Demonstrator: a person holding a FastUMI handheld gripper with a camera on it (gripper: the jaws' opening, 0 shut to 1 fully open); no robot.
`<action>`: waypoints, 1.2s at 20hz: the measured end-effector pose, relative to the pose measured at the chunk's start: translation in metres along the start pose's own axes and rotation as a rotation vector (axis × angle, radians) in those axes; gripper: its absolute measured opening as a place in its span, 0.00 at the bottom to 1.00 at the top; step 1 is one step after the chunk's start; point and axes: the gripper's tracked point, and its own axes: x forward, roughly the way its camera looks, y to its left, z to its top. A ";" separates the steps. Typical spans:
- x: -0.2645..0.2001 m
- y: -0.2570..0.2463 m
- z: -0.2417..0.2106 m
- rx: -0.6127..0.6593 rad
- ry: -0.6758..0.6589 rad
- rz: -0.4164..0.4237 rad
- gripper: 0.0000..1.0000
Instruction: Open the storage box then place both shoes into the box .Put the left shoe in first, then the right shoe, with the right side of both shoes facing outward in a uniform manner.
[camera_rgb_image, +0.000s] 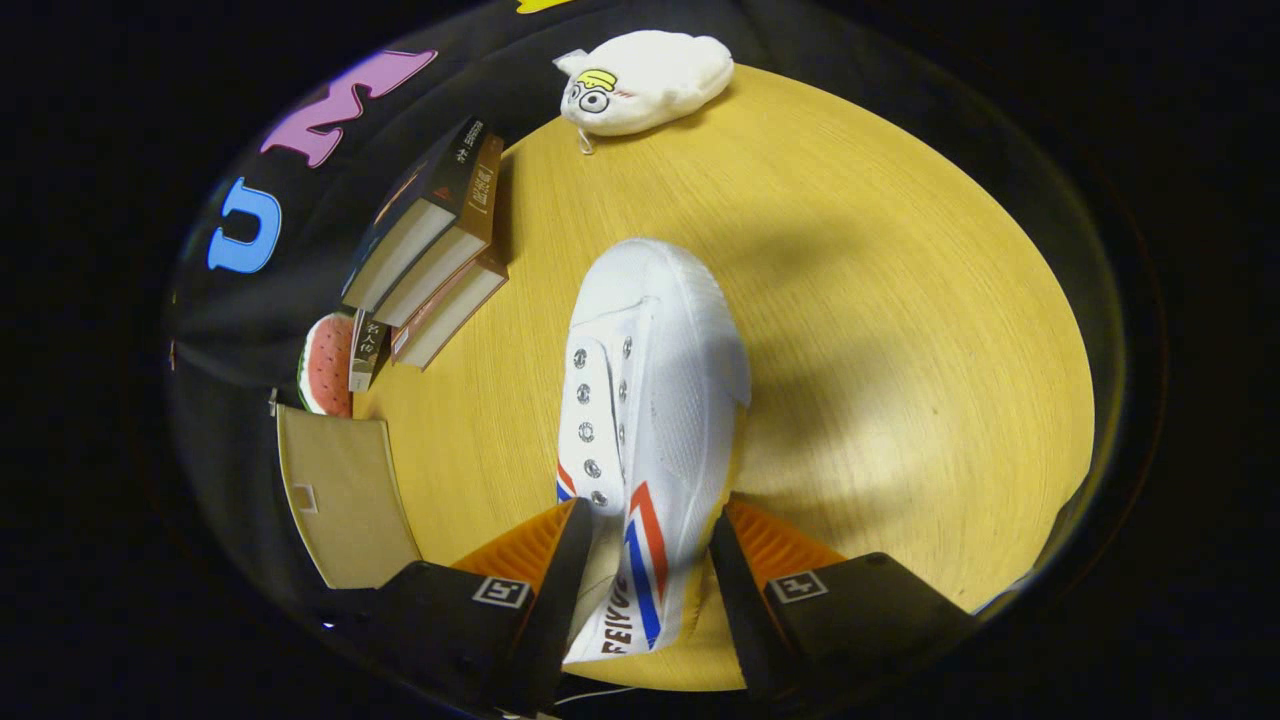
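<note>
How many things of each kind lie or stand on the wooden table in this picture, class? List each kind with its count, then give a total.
Shoes: 1, the white shoe, its heel end between the fingers of the gripper
Books: 4, leaning in a row
Plush toys: 1, white
Watermelon-slice items: 1
Beige boxes: 1
Total: 8

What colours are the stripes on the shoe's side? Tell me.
Red and blue stripes on the white shoe, clearest in the gripper view, where the gripper jaws close on its heel.
</note>
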 end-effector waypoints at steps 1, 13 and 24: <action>-0.003 0.000 0.001 0.015 0.008 0.006 0.67; -0.003 0.003 -0.010 0.123 0.045 0.106 0.16; -0.061 0.061 -0.013 -0.042 -0.010 0.129 0.16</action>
